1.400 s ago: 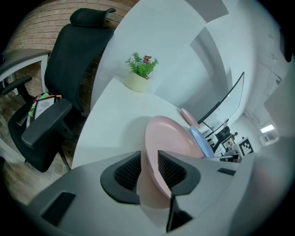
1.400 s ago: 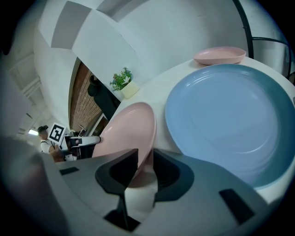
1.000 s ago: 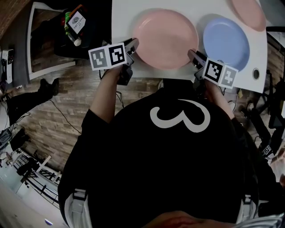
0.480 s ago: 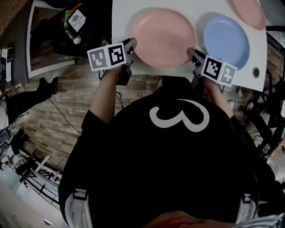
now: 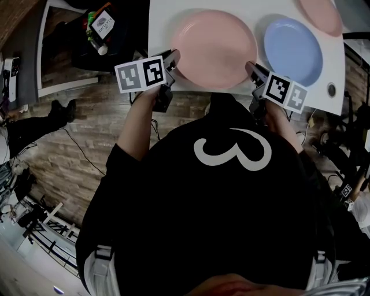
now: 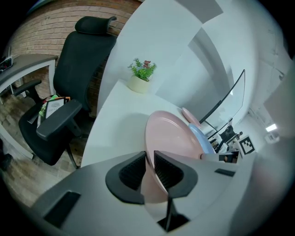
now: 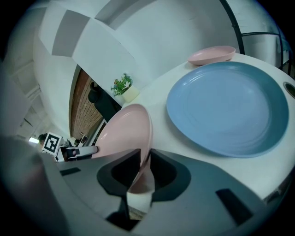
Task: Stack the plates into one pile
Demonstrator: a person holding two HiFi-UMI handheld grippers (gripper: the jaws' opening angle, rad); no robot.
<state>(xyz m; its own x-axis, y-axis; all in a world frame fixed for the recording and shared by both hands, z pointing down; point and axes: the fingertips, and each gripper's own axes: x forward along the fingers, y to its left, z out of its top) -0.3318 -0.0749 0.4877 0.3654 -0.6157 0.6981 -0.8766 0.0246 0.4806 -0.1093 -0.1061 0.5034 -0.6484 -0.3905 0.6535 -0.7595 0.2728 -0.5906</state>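
While the left tool [image 5: 171,59] clamps the round pink plastic plate [image 5: 214,46] at left, the right tool [image 5: 250,68] is closing its jaws on the right rim.

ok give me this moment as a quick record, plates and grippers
table: white, three plates, none stacked
near pink plate: at the front edge, held at both sides
blue plate: to its right, untouched
far pink plate: back right, partly out of frame
left gripper: shut on the near pink plate's left rim
right gripper: jaws closing on its right rim
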